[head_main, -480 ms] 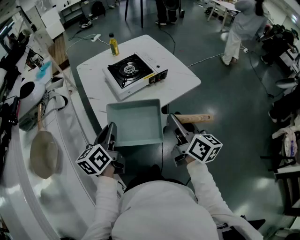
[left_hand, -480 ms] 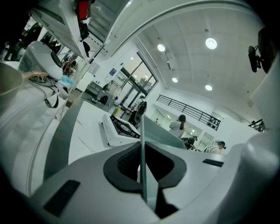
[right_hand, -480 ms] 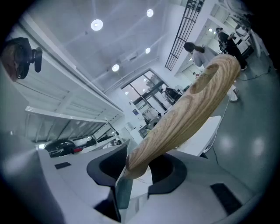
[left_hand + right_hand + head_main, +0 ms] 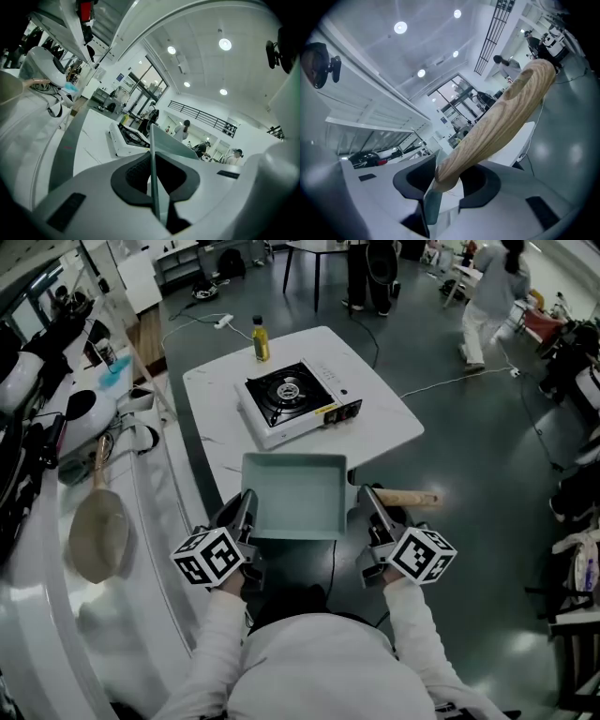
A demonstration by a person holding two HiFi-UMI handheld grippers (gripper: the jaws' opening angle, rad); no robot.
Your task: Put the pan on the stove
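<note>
The white table (image 4: 211,399) takes up the middle of the room. The teal rectangular pan (image 4: 295,498) hangs at its near edge, level and well short of the stove (image 4: 298,401) that sits further back on the tabletop. From above, the left gripper (image 4: 246,510) is at the pan's left wall and the right gripper (image 4: 373,507) is at its right side, where the wooden handle (image 4: 408,498) sticks out over the floor. A small yellow bottle (image 4: 261,339) stands behind the stove.

The overhead camera shows how everything is laid out, but not the grips themselves. The left gripper view shows the pan's thin wall standing edge-on between the dark pads (image 4: 136,176), which are nearly together and clamped on it, with the stove ahead. The right gripper view shows the handle's thick root wedged between its pads (image 4: 417,180). They are held wider apart by the wood and are gripping it, with a slice of the pan wall just below.
</note>
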